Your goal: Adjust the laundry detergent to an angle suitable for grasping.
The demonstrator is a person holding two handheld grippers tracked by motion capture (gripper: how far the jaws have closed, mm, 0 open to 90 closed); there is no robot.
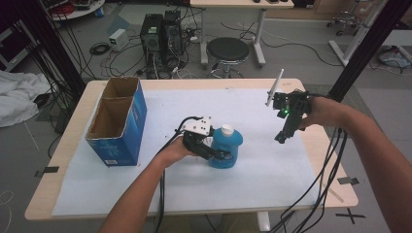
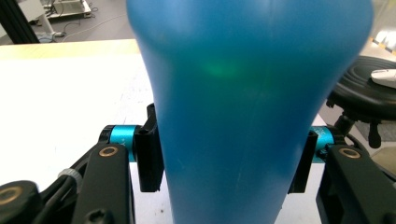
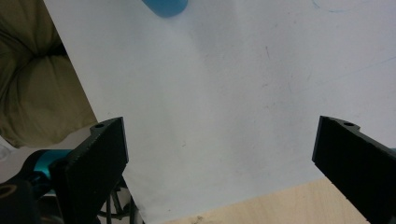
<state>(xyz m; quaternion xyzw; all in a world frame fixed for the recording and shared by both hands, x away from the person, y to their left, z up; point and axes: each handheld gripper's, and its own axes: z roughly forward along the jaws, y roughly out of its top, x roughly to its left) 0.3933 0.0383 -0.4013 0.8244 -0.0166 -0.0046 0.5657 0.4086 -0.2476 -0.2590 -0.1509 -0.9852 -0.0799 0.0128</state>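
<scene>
Slippage is the main risk: the left gripper (image 1: 217, 154) pinches the smooth blue bottle (image 1: 226, 147) low on its body as it stands mid-table on the white mat (image 1: 272, 174), while the right gripper (image 1: 282, 138), spread wide and idle, offers no support.

blue bottle (image 2: 252, 107) between my left pads: smooth translucent plastic, soft sheen, faint green glint on it. cap (image 1: 227, 129) white plastic, matt. my left gripper (image 1: 217, 154): black matt plastic jaws, anodised teal metal collars, brass-look screw heads. my right gripper (image 3: 219, 154): same matt black jaws, slightly scuffed. sheet (image 3: 233, 93) over table: white, matt, paper-like, faint marks. table edge (image 3: 261, 205): pale wood grain. box (image 1: 116, 121): raw brown cardboard inside, glossy blue print outside.
</scene>
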